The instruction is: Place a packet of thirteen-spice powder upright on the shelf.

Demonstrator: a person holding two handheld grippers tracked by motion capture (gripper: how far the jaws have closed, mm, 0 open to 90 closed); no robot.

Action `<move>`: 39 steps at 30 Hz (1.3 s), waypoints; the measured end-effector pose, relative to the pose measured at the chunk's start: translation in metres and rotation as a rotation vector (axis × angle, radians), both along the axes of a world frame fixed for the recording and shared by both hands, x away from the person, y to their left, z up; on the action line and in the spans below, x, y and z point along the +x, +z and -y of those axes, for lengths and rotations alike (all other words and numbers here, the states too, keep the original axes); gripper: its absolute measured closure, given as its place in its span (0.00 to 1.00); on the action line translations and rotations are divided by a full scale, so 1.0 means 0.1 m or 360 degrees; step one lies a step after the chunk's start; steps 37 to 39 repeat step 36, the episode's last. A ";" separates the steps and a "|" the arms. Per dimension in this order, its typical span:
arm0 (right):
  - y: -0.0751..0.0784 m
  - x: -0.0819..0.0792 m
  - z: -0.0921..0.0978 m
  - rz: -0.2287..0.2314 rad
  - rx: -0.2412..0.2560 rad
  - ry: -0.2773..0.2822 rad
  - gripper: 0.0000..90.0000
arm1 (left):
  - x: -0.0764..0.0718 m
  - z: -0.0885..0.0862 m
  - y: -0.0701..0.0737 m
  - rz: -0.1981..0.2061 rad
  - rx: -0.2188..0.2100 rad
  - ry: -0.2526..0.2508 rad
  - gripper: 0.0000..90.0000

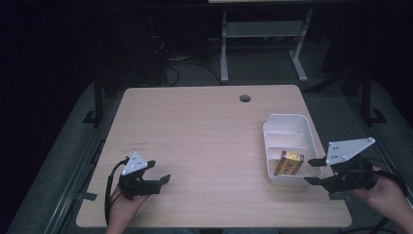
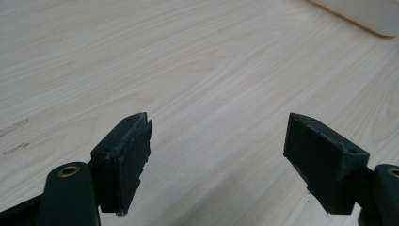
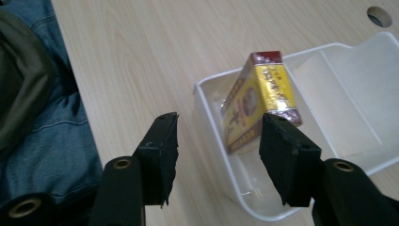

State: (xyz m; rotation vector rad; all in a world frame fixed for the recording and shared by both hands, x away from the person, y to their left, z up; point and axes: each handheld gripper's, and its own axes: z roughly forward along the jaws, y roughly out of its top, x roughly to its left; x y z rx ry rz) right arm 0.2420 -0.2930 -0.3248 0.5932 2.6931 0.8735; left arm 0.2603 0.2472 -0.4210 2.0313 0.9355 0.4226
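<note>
A yellow and dark red box [image 1: 289, 163] [image 3: 258, 99] leans tilted inside the near compartment of a white two-part tray [image 1: 269, 146] [image 3: 357, 70] at the table's right side. My right gripper [image 1: 314, 171] [image 3: 217, 134] hovers open just off the tray's near right corner, its jaws wide apart and nothing between them. My left gripper [image 1: 158, 171] [image 2: 217, 141] rests open over bare wood near the table's front left, far from the tray, and holds nothing.
The light wooden table [image 1: 195, 136] has a round cable hole [image 1: 245, 98] near its far edge. A corner of the tray [image 2: 362, 14] shows at the top right of the left gripper view. Denim-clad legs [image 3: 47, 117] lie beyond the table edge.
</note>
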 end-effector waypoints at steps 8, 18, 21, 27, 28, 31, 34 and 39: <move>-0.12 -0.11 -0.04 -0.0013 0.0035 0.0025 0.51 | 0.00 0.00 0.00 -0.0001 -0.0002 0.0002 0.25; -0.30 -0.18 -0.08 -0.0039 0.0095 0.0030 0.51 | 0.00 0.00 0.00 -0.0002 0.0001 -0.0004 0.25; -0.36 -0.20 -0.10 -0.0051 0.0110 0.0039 0.51 | 0.00 0.00 -0.01 -0.0004 0.0000 0.0000 0.25; -0.44 -0.23 -0.15 -0.0070 0.0133 0.0045 0.51 | 0.00 0.00 -0.01 -0.0002 0.0013 -0.0015 0.25; -0.45 -0.23 -0.15 -0.0071 0.0138 0.0043 0.51 | 0.00 0.00 -0.01 -0.0001 0.0009 -0.0015 0.24; -0.49 -0.25 -0.17 -0.0068 0.0153 0.0040 0.50 | 0.00 -0.01 0.00 0.0001 0.0008 -0.0015 0.24; -0.55 -0.27 -0.20 -0.0070 0.0180 0.0036 0.49 | 0.00 -0.01 0.00 0.0002 0.0009 -0.0015 0.24; -0.61 -0.30 -0.24 -0.0063 0.0203 0.0039 0.46 | 0.00 0.00 -0.01 0.0003 0.0011 -0.0018 0.24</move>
